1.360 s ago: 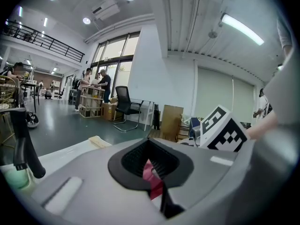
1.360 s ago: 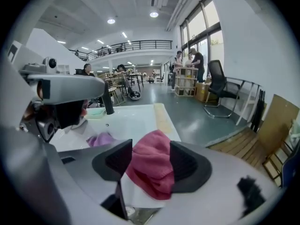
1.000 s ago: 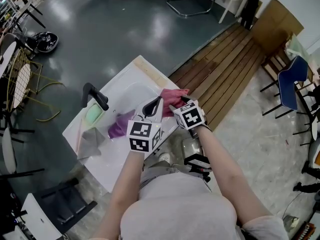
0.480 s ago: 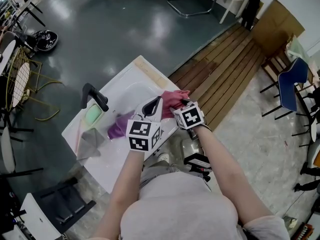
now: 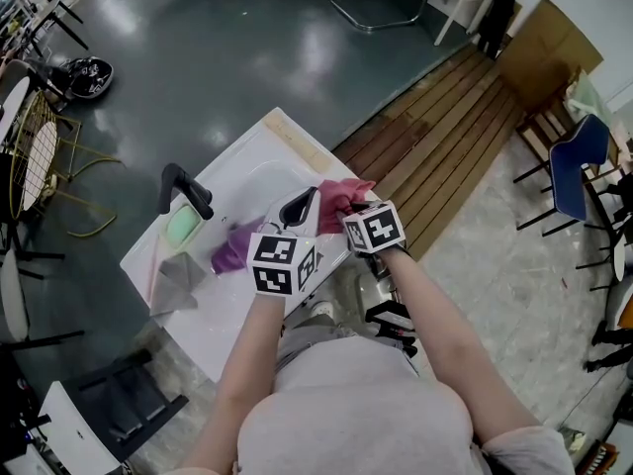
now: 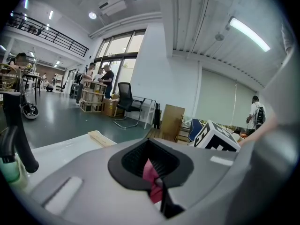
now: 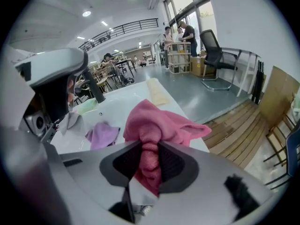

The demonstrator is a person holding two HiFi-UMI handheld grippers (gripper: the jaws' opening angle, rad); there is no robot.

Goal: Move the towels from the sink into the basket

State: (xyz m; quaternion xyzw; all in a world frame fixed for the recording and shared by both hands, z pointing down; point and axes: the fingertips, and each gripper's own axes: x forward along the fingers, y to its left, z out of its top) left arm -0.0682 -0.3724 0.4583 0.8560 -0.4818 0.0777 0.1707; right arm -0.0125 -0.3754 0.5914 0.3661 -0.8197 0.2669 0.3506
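Head view: the left gripper and right gripper stand side by side over the near rim of the white sink, their tips close together. A pink towel lies bunched at the right gripper's tips, on the sink rim just right of the left gripper's tips. To the left of the left gripper lie a purple towel, nearest, then a grey towel and a green towel, the last beside the black faucet. Left gripper view: the jaws stand close, with only a narrow slit between the pads. A strip of pink cloth shows in that slit; whether the pads press on it cannot be told. The right gripper's marker cube sits just to the right. Right gripper view: the jaws have just been closing, and the pads clamp a rolled fold of the pink towel, the rest spreading ahead of the tips. The purple towel lies ahead and left of these jaws, apart from the pink one. The left gripper stands at far left.
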